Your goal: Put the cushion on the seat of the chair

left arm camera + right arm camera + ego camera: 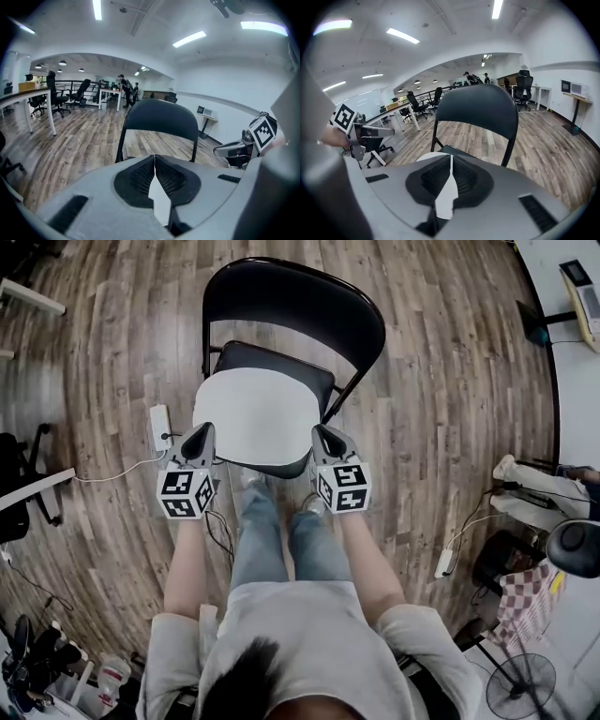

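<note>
A white round cushion (255, 414) hangs between my two grippers over the front part of the black folding chair's seat (281, 362). My left gripper (201, 439) is shut on the cushion's left edge and my right gripper (325, 439) on its right edge. In the left gripper view a white strip of cushion (160, 199) is pinched between the shut jaws of the left gripper (154, 158), with the chair's backrest (161, 119) ahead. The right gripper view shows the same pinch on the cushion (446, 197) by the right gripper (451, 158), with the backrest (480, 108) beyond.
The person's legs (281, 540) stand right in front of the chair. A power strip (159, 426) with a cable lies on the wood floor at the left, another (445, 562) at the right. A fan (520, 685) stands lower right. Office chairs and desks (28, 96) fill the room behind.
</note>
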{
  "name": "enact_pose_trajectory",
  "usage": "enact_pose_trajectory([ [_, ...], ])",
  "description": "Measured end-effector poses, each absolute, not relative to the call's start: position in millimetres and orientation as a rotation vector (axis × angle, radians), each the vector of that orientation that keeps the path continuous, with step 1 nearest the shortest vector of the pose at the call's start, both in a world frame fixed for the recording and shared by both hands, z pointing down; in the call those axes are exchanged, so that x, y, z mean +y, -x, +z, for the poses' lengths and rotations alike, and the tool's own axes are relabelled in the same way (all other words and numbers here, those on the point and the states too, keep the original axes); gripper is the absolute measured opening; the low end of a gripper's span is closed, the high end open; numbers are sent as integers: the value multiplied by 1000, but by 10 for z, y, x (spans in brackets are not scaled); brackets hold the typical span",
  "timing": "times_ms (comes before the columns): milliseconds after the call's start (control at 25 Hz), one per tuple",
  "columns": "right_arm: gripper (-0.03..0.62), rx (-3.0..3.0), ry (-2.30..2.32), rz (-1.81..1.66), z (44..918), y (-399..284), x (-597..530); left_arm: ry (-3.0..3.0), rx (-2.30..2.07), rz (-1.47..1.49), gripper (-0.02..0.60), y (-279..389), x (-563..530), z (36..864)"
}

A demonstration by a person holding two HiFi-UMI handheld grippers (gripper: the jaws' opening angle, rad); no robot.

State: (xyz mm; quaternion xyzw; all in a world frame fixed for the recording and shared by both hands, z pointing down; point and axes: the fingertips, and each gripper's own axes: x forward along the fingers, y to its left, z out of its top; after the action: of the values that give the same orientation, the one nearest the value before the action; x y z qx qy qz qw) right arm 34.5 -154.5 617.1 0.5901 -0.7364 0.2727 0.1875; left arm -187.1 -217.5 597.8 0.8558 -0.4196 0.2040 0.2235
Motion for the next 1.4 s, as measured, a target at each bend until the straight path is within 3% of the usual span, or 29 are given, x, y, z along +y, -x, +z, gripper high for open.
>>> enact_pose_trajectory([
  [1400, 20, -2355, -1741, 217, 3823, -557, -1220, -2659, -1401, 135, 14, 1504, -1543, 3539],
])
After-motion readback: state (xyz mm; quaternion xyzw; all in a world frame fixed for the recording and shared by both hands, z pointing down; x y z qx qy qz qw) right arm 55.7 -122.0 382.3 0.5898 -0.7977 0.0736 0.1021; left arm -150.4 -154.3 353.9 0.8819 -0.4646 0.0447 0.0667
